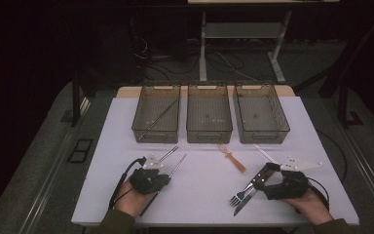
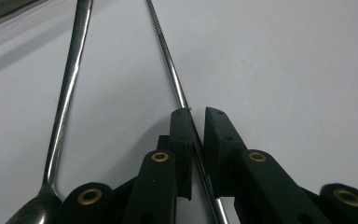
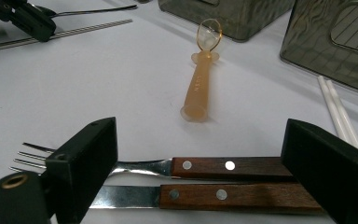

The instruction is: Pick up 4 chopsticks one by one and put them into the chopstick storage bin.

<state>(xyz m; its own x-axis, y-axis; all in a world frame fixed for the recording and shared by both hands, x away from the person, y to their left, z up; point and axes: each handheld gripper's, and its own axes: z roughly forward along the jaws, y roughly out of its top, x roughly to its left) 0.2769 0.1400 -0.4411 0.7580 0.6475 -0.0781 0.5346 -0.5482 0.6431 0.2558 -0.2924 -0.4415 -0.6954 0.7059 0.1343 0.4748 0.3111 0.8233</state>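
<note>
On the white worktop [image 1: 209,195], the left claw [image 2: 196,116] has its two black jaws nearly pressed together around a thin, ridged silver metal chopstick [image 2: 168,56], which runs between them and on ahead across the surface; the pads sit tight beside the rod, pinching it. Just beside it lies a long-handled silver metal spoon [image 2: 67,88], apart from the jaws. The right claw [image 3: 200,186] stands spread wide, its jaws on either side of a wooden-handled steel fork [image 3: 205,165] and a wooden-handled steel knife [image 3: 200,196] that lie side by side, touching neither. Beyond them rest an amber translucent plastic spoon [image 3: 200,79] and a pair of white plastic chopsticks [image 3: 338,112], near three smoky transparent bins [image 1: 209,117].
</note>
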